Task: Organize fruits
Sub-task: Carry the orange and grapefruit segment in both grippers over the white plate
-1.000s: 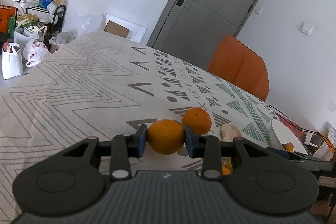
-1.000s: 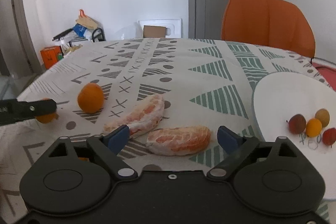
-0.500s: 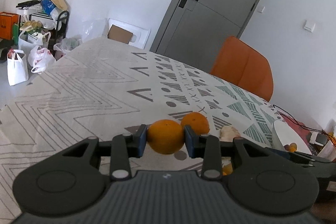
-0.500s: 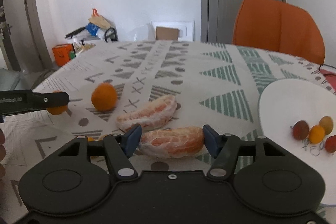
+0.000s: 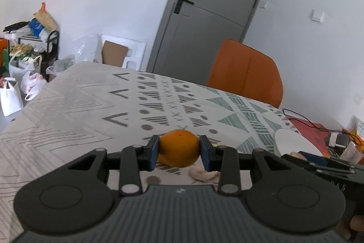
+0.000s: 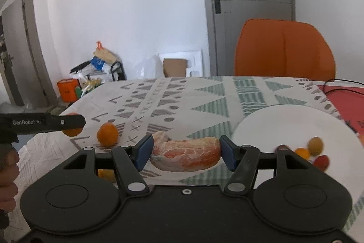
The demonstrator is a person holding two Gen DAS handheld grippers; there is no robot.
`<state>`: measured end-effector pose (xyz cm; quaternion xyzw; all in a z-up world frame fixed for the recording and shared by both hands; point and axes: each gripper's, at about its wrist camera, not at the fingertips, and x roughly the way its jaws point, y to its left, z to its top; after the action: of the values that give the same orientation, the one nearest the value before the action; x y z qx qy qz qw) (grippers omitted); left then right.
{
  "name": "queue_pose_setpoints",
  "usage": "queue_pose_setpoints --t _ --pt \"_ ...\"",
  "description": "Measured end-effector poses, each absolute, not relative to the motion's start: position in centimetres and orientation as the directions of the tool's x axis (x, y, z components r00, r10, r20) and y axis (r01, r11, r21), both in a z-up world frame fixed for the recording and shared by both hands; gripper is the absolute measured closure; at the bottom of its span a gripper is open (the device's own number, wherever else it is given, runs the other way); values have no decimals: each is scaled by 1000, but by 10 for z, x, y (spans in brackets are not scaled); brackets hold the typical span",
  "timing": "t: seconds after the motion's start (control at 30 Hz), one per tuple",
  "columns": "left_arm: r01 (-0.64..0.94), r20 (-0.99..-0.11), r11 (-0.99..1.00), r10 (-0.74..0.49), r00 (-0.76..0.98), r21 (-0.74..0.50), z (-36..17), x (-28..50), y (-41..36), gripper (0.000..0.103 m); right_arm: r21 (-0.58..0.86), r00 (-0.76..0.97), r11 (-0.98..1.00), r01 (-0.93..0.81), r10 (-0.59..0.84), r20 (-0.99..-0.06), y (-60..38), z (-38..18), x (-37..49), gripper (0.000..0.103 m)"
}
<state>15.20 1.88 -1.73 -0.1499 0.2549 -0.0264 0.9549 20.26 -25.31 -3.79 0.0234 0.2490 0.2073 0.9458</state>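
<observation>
- Oranges first: my left hand-held gripper (image 5: 179,149) is clamped on a whole orange (image 5: 179,147), held above the patterned desk (image 5: 68,106).
- My right hand-held gripper (image 6: 185,150) has its blue pads pressed on both ends of a peeled citrus segment (image 6: 185,154), just left of the white plate (image 6: 284,124).
- Small fruits (image 6: 315,147) sit at the plate's near right; a loose orange (image 6: 107,134) lies on the desk at far left, and another peeled piece (image 5: 202,172) lies under my left hand-held gripper.
- Risk, as I judge it: the segment is soft, so a hard squeeze may tear it or leak juice, and a loose one may drop it.
- The round orange could roll off the plate or knock the small fruits if I release it high.
- Both hand-held grippers heading for one plate may collide.
</observation>
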Motion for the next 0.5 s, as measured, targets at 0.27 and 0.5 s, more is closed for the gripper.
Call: queue_pose_setpoints --t 0.27,0.5 --pt "43 -475 963 -169 864 -264 -9 164 -21 67 172 839 941 -291 338 -427 -306 -38 204 42" --pt "115 -481 963 -224 848 -245 -11 178 -53 67 192 869 960 -202 266 -417 -347 -47 211 42"
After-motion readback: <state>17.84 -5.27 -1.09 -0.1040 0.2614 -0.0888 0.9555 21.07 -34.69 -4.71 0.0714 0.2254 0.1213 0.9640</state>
